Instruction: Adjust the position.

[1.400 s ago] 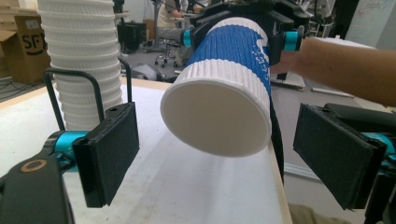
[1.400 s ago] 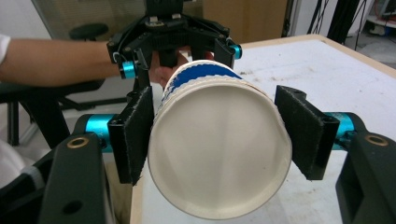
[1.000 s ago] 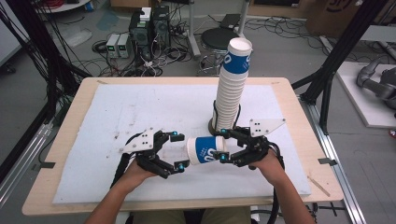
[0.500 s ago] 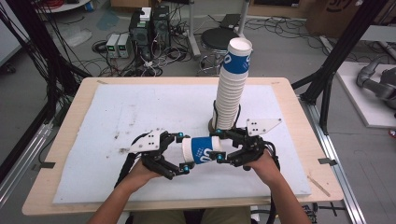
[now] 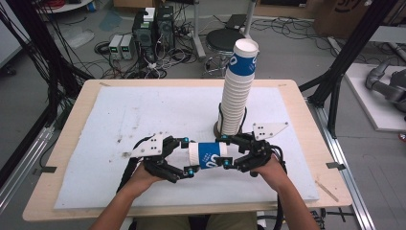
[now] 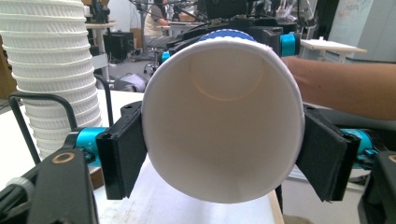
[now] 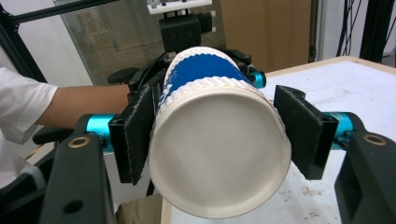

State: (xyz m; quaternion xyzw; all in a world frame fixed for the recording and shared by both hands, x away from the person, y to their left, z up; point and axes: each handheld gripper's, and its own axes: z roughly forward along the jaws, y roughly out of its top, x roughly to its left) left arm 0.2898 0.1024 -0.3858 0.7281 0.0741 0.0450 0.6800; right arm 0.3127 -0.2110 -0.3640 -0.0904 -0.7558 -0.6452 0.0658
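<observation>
A white paper cup (image 5: 208,155) with a blue band hangs sideways above the white mat, near the table's front. My left gripper (image 5: 188,156) has just been closing its jaws on the cup's open end. In the left gripper view both pads (image 6: 123,156) press the rim of the cup (image 6: 219,116). My right gripper (image 5: 224,150) is shut on the cup's base end. In the right gripper view the closed bottom of the cup (image 7: 217,154) faces the camera between the pads (image 7: 137,135). A tall stack of the same cups (image 5: 237,91) stands just behind.
A black wire holder (image 5: 221,120) rings the foot of the stack, which is also in the left gripper view (image 6: 51,70). The white mat (image 5: 143,115) covers most of the wooden table (image 5: 72,139). A stool and cables lie on the floor beyond the far edge.
The left jaws have closed in on the cup's open end. Both hands and the cup have stayed where they were.
</observation>
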